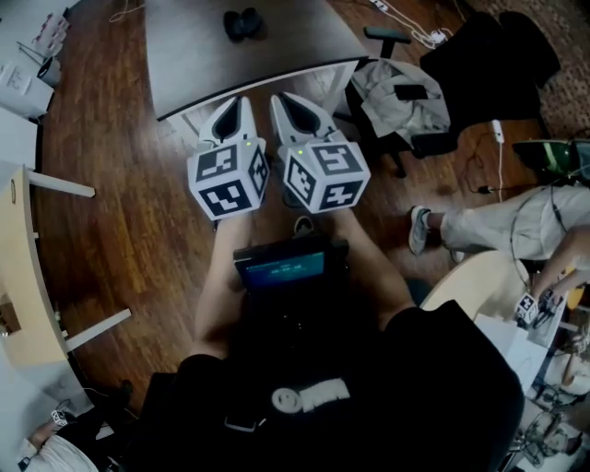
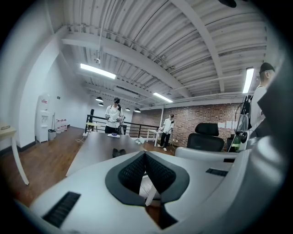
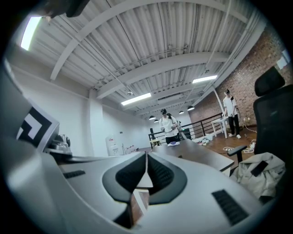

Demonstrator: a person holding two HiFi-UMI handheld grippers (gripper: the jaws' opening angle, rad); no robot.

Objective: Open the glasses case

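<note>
A small dark glasses case (image 1: 242, 23) lies closed on the long grey table (image 1: 203, 64), far from both grippers; the left gripper view shows the case (image 2: 119, 152) as a dark lump just beyond the jaw tips. My left gripper (image 1: 240, 103) and right gripper (image 1: 282, 101) are held side by side above the wooden floor, pointing at the table's near edge. The left gripper (image 2: 145, 153) has its jaws pressed together with nothing between them. The right gripper (image 3: 147, 155) is shut and empty too. The case is not visible in the right gripper view.
An office chair draped with a grey jacket (image 1: 401, 97) stands right of the table. A seated person's legs (image 1: 502, 226) reach in from the right. White table legs (image 1: 60, 184) stand at the left. Two people (image 2: 113, 116) stand at the table's far end.
</note>
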